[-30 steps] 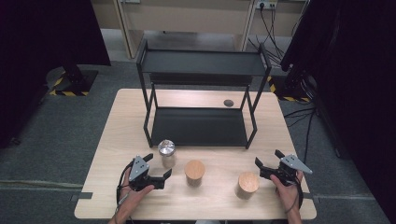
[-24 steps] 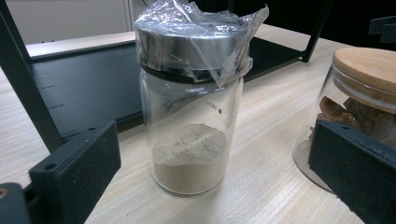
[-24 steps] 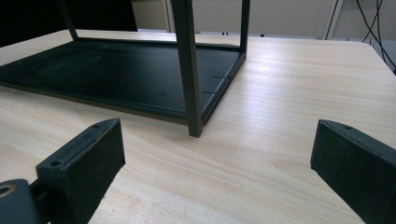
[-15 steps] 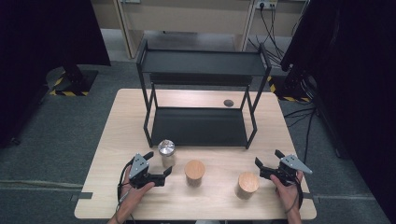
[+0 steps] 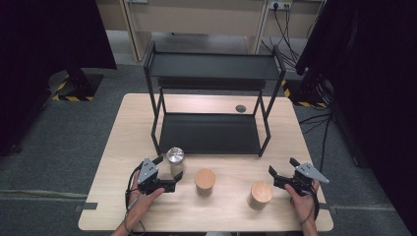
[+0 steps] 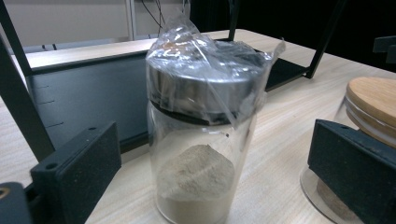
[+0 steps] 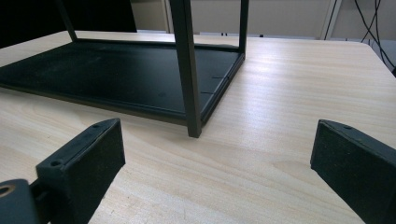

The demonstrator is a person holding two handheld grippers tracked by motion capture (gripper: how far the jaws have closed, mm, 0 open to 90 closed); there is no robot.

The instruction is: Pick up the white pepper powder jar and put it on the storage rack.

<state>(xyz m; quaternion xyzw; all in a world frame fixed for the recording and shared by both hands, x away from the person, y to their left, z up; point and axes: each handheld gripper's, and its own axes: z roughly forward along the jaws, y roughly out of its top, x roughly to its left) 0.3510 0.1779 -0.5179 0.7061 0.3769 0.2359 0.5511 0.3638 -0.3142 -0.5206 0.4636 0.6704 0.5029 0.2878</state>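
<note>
Now the left tool (image 5: 167,169), jaws spread wide, is bracketing the upright metal-lidded jar (image 6: 201,135) standing on the surface (image 5: 221,211) just before the rack (image 5: 209,132); the right tool (image 5: 284,173) is idling open, well apart.

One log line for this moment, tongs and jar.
left tongs: open, straddling metal-lidded jar | right tongs: open, holding nothing | rack: no jars on it

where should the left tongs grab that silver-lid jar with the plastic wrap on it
Grip the glass jar on its straight clear wall below the metal lid, coming in level from the person's side as the left tongs already do, open with a jaw on each side. The jar stands upright, and the loose plastic wrap over the lid looks slippery. The wooden-lid jar stands close on the right, so keep that jaw clear.
</note>
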